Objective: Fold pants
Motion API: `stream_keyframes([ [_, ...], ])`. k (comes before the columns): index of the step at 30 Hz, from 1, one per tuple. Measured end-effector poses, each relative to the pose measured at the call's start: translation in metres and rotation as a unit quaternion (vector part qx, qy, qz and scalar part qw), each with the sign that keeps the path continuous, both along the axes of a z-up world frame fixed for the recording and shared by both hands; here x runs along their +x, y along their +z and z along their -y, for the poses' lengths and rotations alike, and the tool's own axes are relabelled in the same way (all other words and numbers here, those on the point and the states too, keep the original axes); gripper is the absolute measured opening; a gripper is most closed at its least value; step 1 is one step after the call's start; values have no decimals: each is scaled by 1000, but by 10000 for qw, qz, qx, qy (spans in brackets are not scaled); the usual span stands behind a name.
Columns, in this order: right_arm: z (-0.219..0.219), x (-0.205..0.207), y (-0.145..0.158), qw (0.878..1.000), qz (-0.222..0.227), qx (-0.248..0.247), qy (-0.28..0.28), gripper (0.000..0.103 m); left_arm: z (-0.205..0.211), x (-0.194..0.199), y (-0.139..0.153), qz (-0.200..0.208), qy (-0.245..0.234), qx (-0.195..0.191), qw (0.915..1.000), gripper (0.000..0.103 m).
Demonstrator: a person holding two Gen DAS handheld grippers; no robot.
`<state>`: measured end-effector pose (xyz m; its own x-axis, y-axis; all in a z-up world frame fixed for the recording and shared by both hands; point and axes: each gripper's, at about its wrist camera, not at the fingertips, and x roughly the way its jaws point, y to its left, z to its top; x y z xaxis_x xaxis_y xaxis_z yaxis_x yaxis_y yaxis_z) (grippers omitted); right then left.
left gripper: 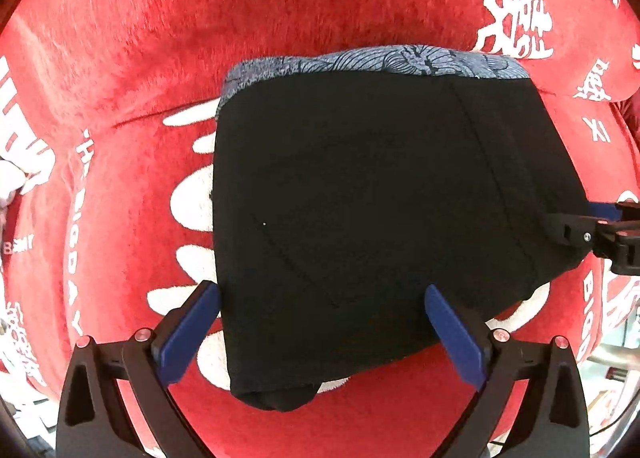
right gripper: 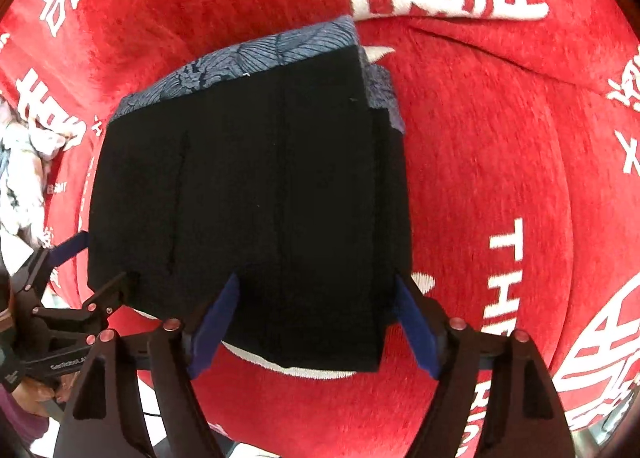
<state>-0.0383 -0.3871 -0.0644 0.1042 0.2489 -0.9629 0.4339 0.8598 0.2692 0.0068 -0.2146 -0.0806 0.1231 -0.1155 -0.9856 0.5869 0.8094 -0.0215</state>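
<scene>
On the left of the left wrist view, the red plush blanket with white printed lettering [left gripper: 132,70] covers the whole work surface, and the black fabric pants with a blue-grey patterned waistband [left gripper: 360,218] lie on it as a compact folded block, waistband at the far edge. The left gripper [left gripper: 322,334] points down over the near left part of the block, its blue-padded jaws standing wide with only loose cloth beneath them; nothing is pinched. Further right, the right gripper [right gripper: 322,322] hangs over the near right part of the same bundle, jaws also well apart, one blue pad over the black cloth and the other just past its right edge, holding nothing. The fold looks essentially complete, so the step in hand is most likely the release and tidy-up. To do it well, lift both tools straight up so no pad drags the top layer. The near left corner in the left wrist view bulges and hangs in a rounded lump; pressing it flat would square the block. The layered right edge, where waistband pattern shows in steps, would benefit from a gentle nudge inward. At the far left of the right wrist view, a crumpled white patterned cloth [right gripper: 20,174] lies well apart.
</scene>
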Motion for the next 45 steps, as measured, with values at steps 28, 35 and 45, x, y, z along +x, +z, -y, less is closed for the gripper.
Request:
stream_keyframes([
  [28,45,-34,-22,9926,294,1023,-579,84,-19,44,-8,-501,422,-392,9971,102],
  [35,64,-33,0,9915,645,690,-894,84,-33,92,8,109,898,-410,9950,102],
  [45,63,3,6,9951,609,410,-655,76,-26,134,-28,580,1010,146,9931,103],
])
